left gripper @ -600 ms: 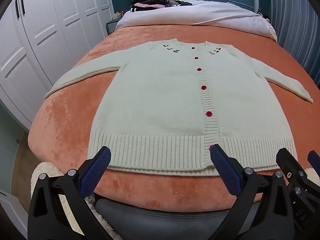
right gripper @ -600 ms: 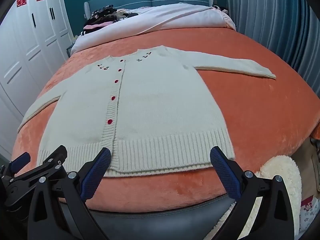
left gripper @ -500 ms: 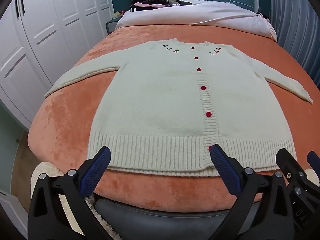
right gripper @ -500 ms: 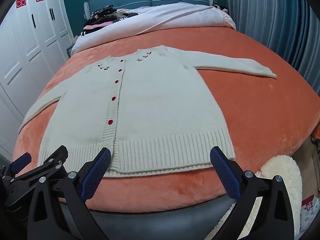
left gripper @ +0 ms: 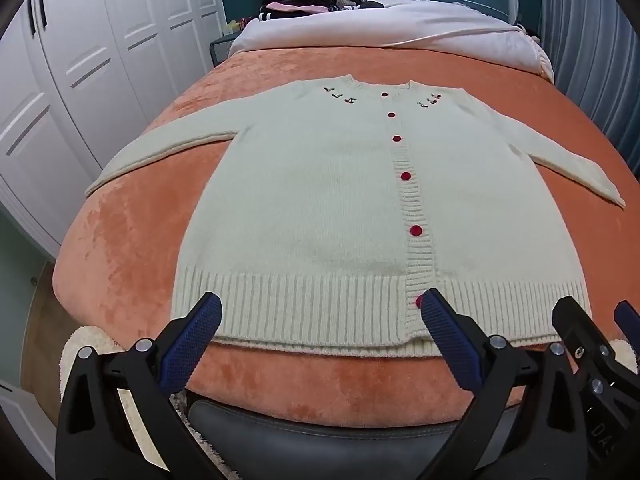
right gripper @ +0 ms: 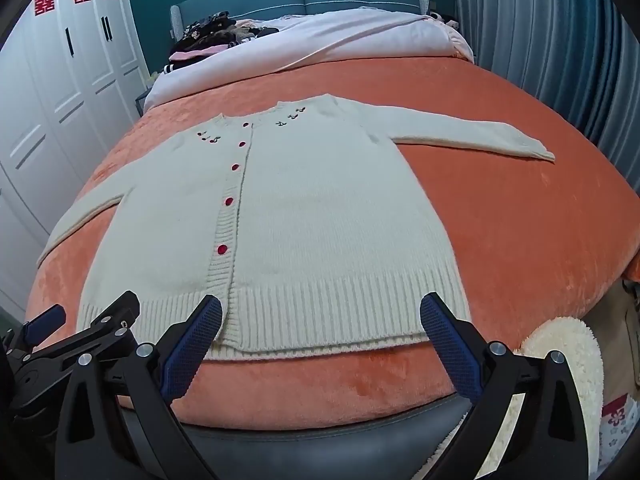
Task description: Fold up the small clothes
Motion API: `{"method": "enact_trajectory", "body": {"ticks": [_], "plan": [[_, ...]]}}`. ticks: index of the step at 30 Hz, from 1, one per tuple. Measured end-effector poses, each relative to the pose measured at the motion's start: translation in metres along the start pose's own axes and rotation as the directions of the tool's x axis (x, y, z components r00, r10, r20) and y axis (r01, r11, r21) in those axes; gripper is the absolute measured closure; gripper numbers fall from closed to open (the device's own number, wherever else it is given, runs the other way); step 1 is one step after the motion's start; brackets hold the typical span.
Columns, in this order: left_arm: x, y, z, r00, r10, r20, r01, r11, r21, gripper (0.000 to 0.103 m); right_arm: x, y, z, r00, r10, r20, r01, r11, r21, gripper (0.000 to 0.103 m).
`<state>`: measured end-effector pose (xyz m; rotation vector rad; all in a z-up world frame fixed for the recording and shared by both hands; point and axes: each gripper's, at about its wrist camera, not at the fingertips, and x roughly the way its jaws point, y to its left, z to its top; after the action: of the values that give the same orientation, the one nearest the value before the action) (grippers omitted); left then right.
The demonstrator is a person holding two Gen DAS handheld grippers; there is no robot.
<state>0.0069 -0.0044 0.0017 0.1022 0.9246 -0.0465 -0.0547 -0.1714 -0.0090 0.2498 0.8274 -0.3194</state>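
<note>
Cream knit cardigan (left gripper: 320, 216) lay flat, unfolded, on orange bedspread (left gripper: 132, 240). Left gripper (left gripper: 320, 344) and right gripper (right gripper: 320, 344) gaped empty above hem. Risk: loose knit stretching, skewing folds.

- Cream cardigan (left gripper: 320, 208) spread flat, front up, on orange bed cover (left gripper: 132, 240); both sleeves stretched out sideways.
- Red buttons (left gripper: 416, 230) in a line down the ribbed placket (small cherry embroidery either side of the neckline).
- Left gripper (left gripper: 320, 338) low over the ribbed hem, jaws spread wide, nothing between them.
- Right gripper (left gripper: 592, 344) partly visible at lower right.
- White wardrobe (left gripper: 80, 80) on the left; white duvet (left gripper: 380, 24) beyond the cover.
</note>
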Motion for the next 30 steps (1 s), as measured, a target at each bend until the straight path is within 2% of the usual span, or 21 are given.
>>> {"method": "enact_trajectory", "body": {"ticks": [30], "plan": [[0.0040,0.0033,-0.0027,1.000,0.005,-0.005,-0.005,1.000,0.006,0.005,0.0028,0.0031,-0.0025,1.000,-0.006,-0.005,0.006,1.000,-0.004,0.005]]}}
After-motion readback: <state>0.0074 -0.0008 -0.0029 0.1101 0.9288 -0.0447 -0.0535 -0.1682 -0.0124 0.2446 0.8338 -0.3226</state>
